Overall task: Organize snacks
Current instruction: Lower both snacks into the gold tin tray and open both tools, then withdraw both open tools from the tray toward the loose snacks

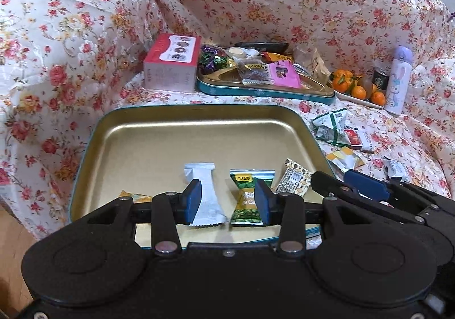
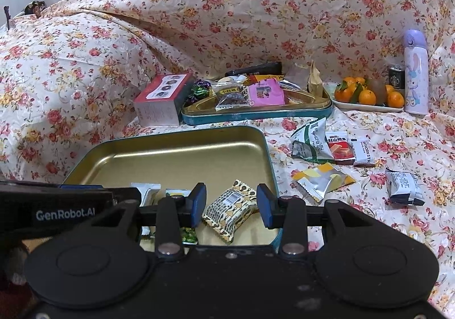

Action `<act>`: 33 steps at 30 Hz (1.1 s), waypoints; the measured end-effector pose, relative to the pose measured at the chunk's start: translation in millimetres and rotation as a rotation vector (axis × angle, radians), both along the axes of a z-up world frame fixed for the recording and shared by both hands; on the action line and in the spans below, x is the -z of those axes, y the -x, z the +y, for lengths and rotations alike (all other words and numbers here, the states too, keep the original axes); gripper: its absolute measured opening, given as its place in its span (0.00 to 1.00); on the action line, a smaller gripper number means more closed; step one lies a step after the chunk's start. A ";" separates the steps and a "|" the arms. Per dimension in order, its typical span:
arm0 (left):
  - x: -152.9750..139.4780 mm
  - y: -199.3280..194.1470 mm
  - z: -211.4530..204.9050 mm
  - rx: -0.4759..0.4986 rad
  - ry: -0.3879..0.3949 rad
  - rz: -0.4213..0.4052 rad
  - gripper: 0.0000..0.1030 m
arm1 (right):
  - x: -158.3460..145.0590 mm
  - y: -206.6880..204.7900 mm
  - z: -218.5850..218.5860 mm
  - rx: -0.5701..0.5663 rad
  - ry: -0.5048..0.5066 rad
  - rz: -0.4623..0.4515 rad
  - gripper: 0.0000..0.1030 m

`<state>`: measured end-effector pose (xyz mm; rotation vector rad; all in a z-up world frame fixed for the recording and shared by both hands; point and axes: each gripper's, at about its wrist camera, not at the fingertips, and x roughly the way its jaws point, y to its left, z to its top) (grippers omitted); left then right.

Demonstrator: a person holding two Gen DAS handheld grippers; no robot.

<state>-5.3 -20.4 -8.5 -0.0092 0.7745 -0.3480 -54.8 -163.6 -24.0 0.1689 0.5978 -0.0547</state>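
Note:
A gold tin tray (image 1: 170, 131) with a teal rim lies on the floral cloth; it also shows in the right wrist view (image 2: 176, 154). In it lie a white packet (image 1: 203, 191), a green packet (image 1: 247, 196), a patterned yellow packet (image 1: 294, 179) and an orange packet (image 1: 133, 196). My left gripper (image 1: 229, 199) is open and empty above the white and green packets. My right gripper (image 2: 231, 202) is open over the patterned packet (image 2: 230, 211), with the jaws either side of it and apart from it.
A second teal tin (image 2: 256, 114) full of snacks and a pink box (image 2: 159, 103) stand behind. Loose packets (image 2: 321, 145) (image 2: 321, 179) (image 2: 403, 186) lie to the right of the tray. A plate of oranges (image 2: 366, 97), a dark can (image 2: 396, 77) and a lilac bottle (image 2: 415, 74) stand far right.

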 end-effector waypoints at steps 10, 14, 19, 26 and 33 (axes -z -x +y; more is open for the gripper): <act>2.9 16.1 -13.0 0.030 -0.037 -0.040 0.47 | -0.6 23.6 -16.4 0.006 0.004 -0.019 0.40; 6.1 26.0 -24.7 0.081 -0.060 -0.058 0.47 | 4.8 37.9 -35.1 0.044 0.009 -0.014 0.40; 9.9 42.8 -44.9 0.150 -0.093 -0.098 0.47 | 18.5 57.3 -64.6 0.114 0.001 0.021 0.40; 18.6 67.2 -77.7 0.187 -0.082 -0.087 0.47 | 40.2 73.6 -105.7 0.226 -0.021 0.072 0.41; 27.2 77.7 -98.4 0.170 -0.060 -0.002 0.47 | 45.6 69.5 -136.4 0.286 0.011 0.053 0.41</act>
